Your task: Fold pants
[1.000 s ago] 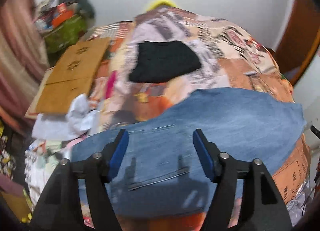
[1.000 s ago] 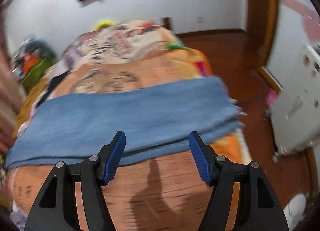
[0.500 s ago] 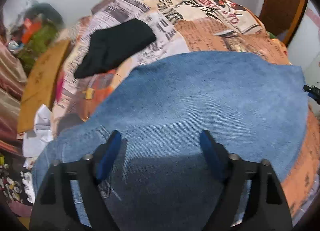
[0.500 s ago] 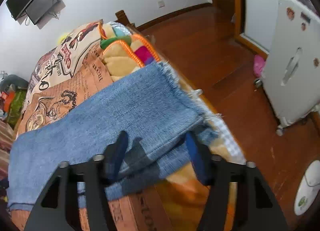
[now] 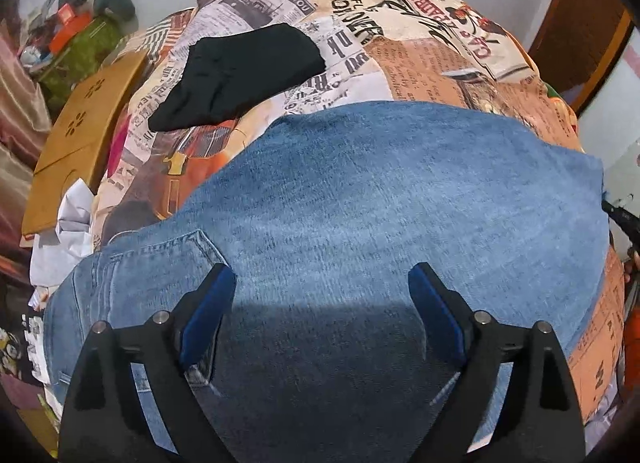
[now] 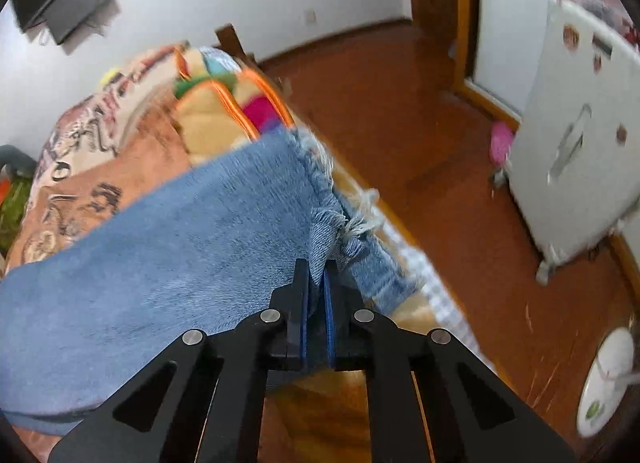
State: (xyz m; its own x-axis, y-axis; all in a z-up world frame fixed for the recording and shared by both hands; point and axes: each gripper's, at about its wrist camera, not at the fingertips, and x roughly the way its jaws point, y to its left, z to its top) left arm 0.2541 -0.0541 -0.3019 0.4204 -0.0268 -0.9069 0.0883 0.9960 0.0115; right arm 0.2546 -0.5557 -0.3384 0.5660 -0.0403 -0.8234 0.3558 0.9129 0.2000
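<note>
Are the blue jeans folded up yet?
Not yet. The blue denim jeans lie flat on the newspaper-print bedspread, legs seemingly stacked. The right gripper has pinched the frayed hem; the left gripper is open over the waist end. Folding across remains.

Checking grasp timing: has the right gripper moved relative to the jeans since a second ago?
Yes. The right gripper went toward the frayed hem of the jeans; its jaws, just closing, now pinch it.
</note>
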